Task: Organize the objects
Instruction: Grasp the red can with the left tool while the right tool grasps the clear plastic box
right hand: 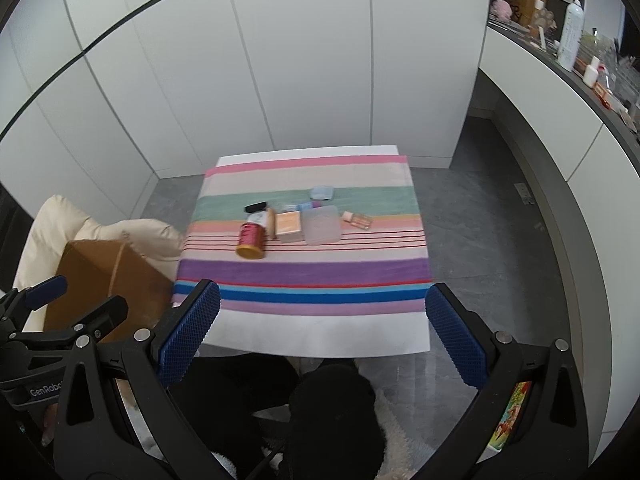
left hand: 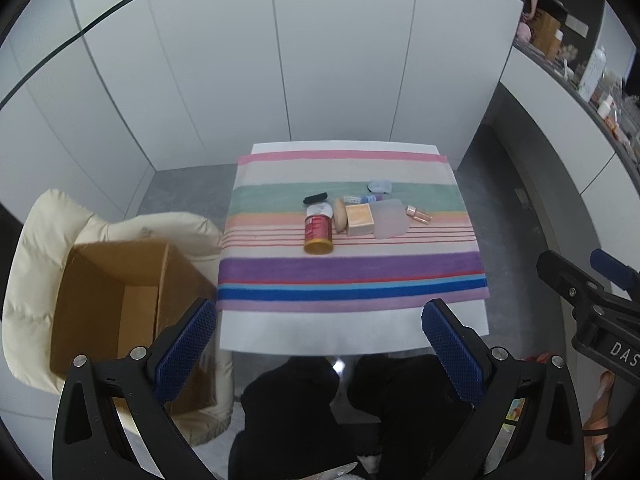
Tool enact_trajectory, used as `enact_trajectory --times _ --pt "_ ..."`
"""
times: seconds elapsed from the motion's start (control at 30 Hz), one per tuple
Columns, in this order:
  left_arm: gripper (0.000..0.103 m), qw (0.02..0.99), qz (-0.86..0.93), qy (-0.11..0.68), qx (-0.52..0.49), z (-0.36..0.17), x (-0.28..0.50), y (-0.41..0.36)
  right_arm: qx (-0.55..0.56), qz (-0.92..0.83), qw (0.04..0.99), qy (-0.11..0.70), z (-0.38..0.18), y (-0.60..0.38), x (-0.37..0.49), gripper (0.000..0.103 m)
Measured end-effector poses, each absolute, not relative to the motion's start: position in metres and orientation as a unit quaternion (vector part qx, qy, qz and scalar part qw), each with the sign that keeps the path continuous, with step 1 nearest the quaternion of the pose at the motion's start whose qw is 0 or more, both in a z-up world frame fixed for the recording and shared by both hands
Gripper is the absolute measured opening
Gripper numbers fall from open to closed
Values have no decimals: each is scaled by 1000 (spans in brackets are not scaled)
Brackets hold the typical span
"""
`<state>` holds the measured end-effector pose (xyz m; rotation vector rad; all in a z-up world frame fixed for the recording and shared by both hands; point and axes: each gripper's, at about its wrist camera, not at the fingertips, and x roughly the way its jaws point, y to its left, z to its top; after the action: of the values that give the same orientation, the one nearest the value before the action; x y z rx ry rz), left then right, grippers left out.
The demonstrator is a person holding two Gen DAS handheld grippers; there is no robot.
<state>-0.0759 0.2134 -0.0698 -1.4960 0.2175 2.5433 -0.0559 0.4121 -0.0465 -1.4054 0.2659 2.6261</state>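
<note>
**A:** Your left gripper [left hand: 320,344] and right gripper [right hand: 323,330] both hang short of the table [left hand: 352,332], jaws spread wide, nothing between them. What worries you?

**B:** The crowding. The red jar [left hand: 318,230] lies on its side on the striped cloth [left hand: 352,272], and I'd guess it rolls if you nudge it. It touches the tan sponge [left hand: 340,215], which leans on the peach box [left hand: 360,220], with the clear lid [left hand: 389,218] right against that. Close on one and you may drag its neighbour.

**A:** And the small bottle [left hand: 419,214]?

**B:** It sits apart at the right end, so it's the safer first pick.

**A:** Where does all this sit relative to your jaws?

**B:** Well ahead, mid-cloth, roughly centred between the fingers in both views. The cardboard box [left hand: 116,300] stands open on the cream jacket [left hand: 44,240], left of the table, so it could tip.
</note>
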Motion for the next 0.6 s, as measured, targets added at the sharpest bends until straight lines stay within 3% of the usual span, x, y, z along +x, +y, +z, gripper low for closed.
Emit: enact_trajectory --times 0.6 --pt "103 80 831 101 -541 -187 -185 237 -502 854 107 85 -152 453 -154 103"
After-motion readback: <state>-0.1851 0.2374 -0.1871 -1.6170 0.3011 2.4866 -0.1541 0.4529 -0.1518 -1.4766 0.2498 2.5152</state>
